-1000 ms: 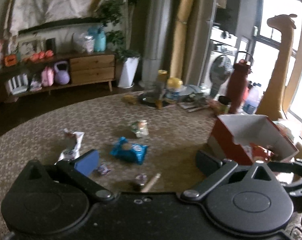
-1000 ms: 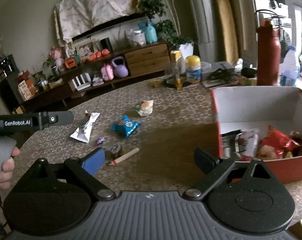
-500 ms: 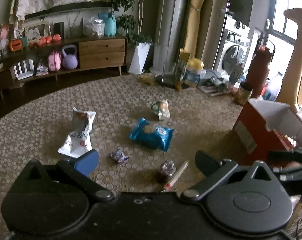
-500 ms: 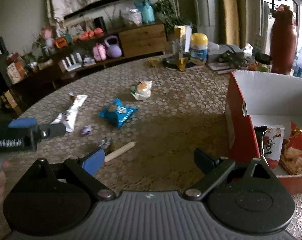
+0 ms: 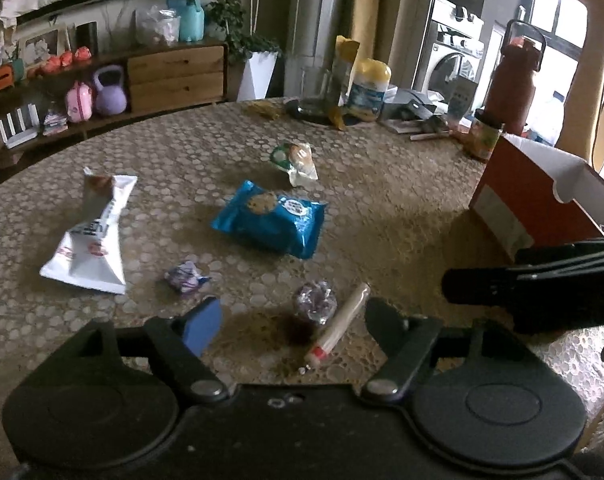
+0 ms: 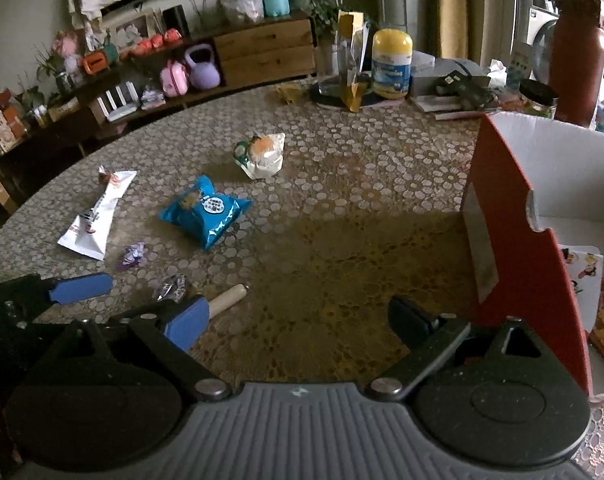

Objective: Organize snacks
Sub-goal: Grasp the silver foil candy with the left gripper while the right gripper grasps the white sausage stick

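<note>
Left gripper [image 5: 292, 316] low over the patterned counter [image 5: 382, 184], fingers apart and just been closing; nothing pressed between them. Between the two fingers lie a small foil-wrapped candy [image 5: 315, 303] and a cream stick snack [image 5: 339, 326] with a red end, the stick just right of the candy and angled toward the right finger. Neither pad touches them as far as can be seen.

Just ahead of the left finger: a small purple-wrapped candy [image 5: 186, 277]. Further ahead and left, a long white wrapper [image 5: 92, 240], lying flat. Ahead, roughly centred, a blue cookie packet [image 5: 272, 220]; beyond that a small clear packet with orange and green print [image 5: 296, 160].

Right of the right finger, well off to the side, an open red box [image 5: 542, 204] with white inside.

Right gripper [image 6: 298, 316] also low over the counter, fingers wide apart, nothing between them but bare counter. The red box stands just beside its right finger; inside it are several packets [image 6: 582, 280], partly cut off by the frame edge. The stick snack pokes out from behind its left finger. The left gripper's blue pad shows further left of that finger.

Far edge of counter: a yellow-lidded tub [image 6: 392, 64], a dark red flask [image 6: 578, 52].
</note>
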Available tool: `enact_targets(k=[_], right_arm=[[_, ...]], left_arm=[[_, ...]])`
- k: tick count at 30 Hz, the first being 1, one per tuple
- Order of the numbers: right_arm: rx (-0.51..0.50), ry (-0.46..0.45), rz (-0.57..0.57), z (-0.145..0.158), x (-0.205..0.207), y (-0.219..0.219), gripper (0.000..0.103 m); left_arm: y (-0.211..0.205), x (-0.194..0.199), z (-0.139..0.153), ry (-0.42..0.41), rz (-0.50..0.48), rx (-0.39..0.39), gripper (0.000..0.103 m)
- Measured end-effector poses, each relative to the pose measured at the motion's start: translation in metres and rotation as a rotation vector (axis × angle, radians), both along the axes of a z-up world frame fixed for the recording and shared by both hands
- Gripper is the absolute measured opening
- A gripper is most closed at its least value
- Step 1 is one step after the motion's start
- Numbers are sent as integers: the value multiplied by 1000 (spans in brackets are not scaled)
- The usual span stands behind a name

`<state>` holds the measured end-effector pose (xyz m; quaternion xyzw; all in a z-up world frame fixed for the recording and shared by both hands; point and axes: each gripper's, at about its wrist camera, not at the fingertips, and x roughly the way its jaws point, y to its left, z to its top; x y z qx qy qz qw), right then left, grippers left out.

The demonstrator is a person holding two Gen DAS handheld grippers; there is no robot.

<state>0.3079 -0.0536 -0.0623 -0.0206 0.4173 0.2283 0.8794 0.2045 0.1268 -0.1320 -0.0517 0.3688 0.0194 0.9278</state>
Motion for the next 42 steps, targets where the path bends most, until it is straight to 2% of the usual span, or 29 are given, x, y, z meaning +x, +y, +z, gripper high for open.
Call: enact_targets(k=[2,4,8,10,16,19,22,29,32,35,38,40,42], right_arm=[[-7,10,-7,-3,3,6,97],[-22,10,-19,-5,6,12,97],[-22,15,-37,-7,10,19,97],[-24,16,-39,-8,11,22,97],[-29,30,-36,-14,13,29,96],[-25,39,-37,-15,13,32,96],[-27,39,-29,-15,12,36,96],[-44,52,7,-23,12,52,96],[-67,58,31,-28,11,63,83],[-85,66,59,-35,8,75,77],[-94,66,78,-39,5,84,62],[-107,60,75,-40,3,89,60],[-116,50,69,-40,2,90,50]], left_arm=[[1,4,-5,6,2,-20,67],[2,9,-9,13,-3,-41,54],[4,15,-13,18,-8,-71,43],[5,18,-15,19,-14,-88,33],[8,18,-20,3,-34,-106,28],[9,16,-20,-6,-25,-89,27],[17,12,-19,-9,5,-76,26],[57,-4,-11,-43,102,-118,26],[71,-9,-8,-51,141,-124,26],[79,-12,-8,-53,160,-136,26],[81,-13,-9,-51,161,-138,26],[81,-12,-10,-46,159,-140,26],[79,-12,-11,-44,153,-140,26]])
